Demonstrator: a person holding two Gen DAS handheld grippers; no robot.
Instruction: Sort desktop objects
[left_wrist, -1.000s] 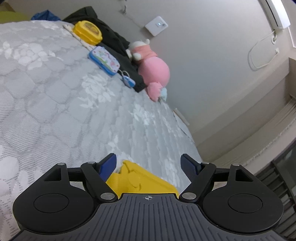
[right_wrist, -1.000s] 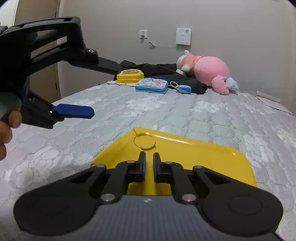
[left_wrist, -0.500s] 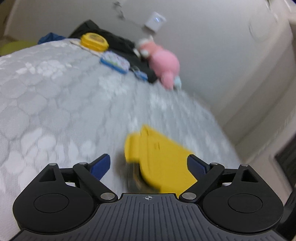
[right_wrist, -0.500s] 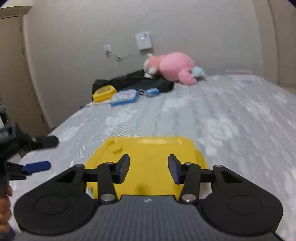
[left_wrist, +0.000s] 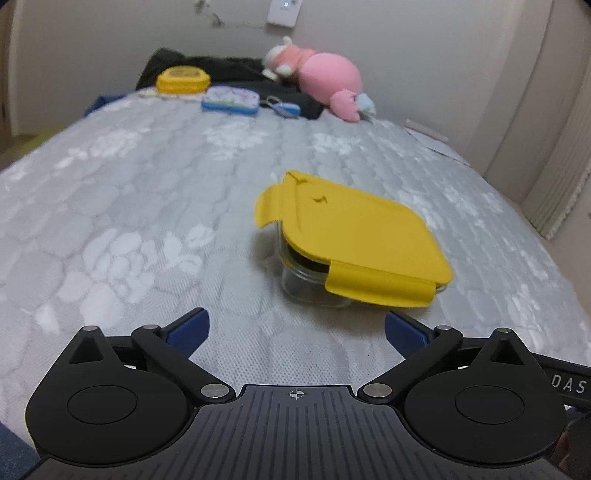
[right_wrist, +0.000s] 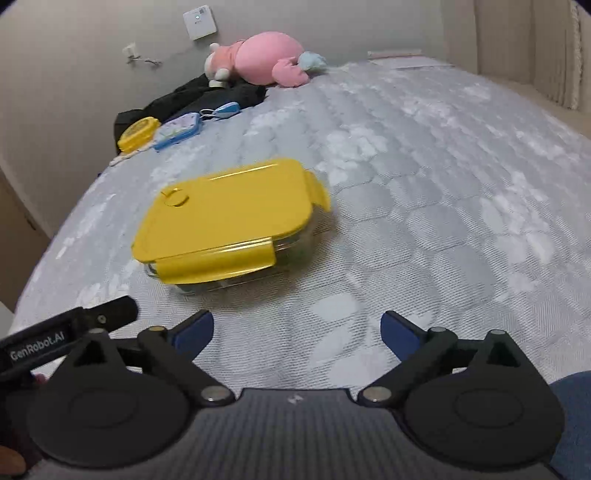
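Note:
A glass food box with a yellow lid (left_wrist: 354, 240) (right_wrist: 229, 221) rests on the grey quilted mattress (left_wrist: 147, 192) (right_wrist: 443, 206). The lid lies over the box with its clip flaps loose. My left gripper (left_wrist: 295, 328) is open, pulled back short of the box, which lies ahead and a little right. My right gripper (right_wrist: 297, 328) is also open with nothing between its fingers; the box lies ahead and to the left. The left tool's black arm (right_wrist: 70, 332) shows at the lower left of the right wrist view.
At the far end lie a small yellow box (left_wrist: 183, 79) (right_wrist: 138, 133), a blue patterned tin (left_wrist: 229, 100) (right_wrist: 179, 130), a blue key fob (left_wrist: 284, 109) (right_wrist: 225, 110), dark clothing (left_wrist: 236, 72) (right_wrist: 199, 96) and a pink plush toy (left_wrist: 325, 75) (right_wrist: 264, 55). A wall stands behind; curtains (right_wrist: 535, 48) hang right.
Both grippers have drawn back from the box. The right gripper, shut over the lid a second ago, has opened wide. The box now sits free on the mattress.

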